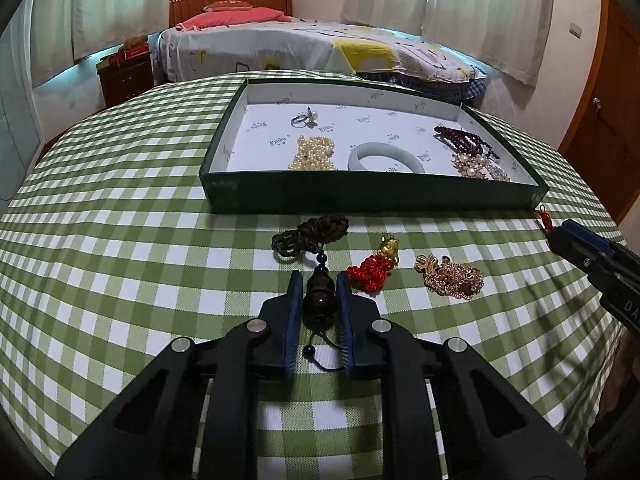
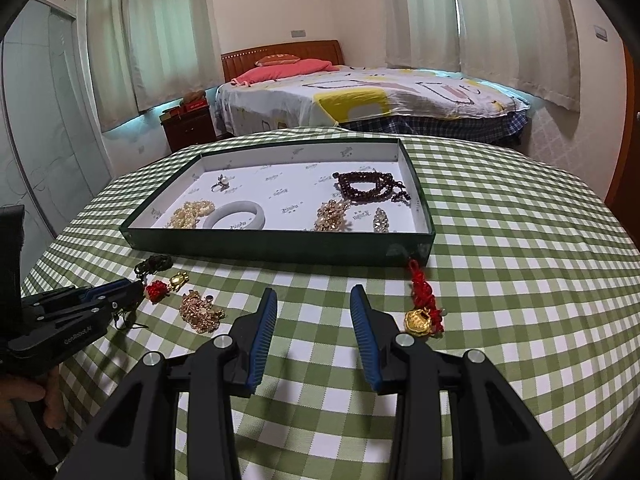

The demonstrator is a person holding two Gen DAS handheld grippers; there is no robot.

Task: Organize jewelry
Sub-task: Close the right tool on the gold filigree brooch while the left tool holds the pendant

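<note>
A dark bead pendant (image 1: 319,300) on a dark cord (image 1: 312,230) lies on the checked cloth, and my left gripper (image 1: 319,278) is shut on it, a blue pad against each side. Just right of it lie a red knotted cord with a gold charm (image 1: 370,272) and a heap of gold chain (image 1: 452,276). My right gripper (image 2: 314,291) stands open over bare cloth with nothing between its fingers. A red cord with a gold pendant (image 2: 424,312) lies just to its right. Beyond them is the green tray (image 1: 360,196), holding a ring, pearls, a pale bangle (image 1: 386,158), dark red beads and brooches.
The table wears a green and white checked cloth (image 2: 520,280) and curves away at the sides. A bed (image 2: 360,96) and a small wooden cabinet (image 2: 188,128) stand behind the table. A hand (image 2: 24,400) holds the left gripper's handle at the lower left of the right wrist view.
</note>
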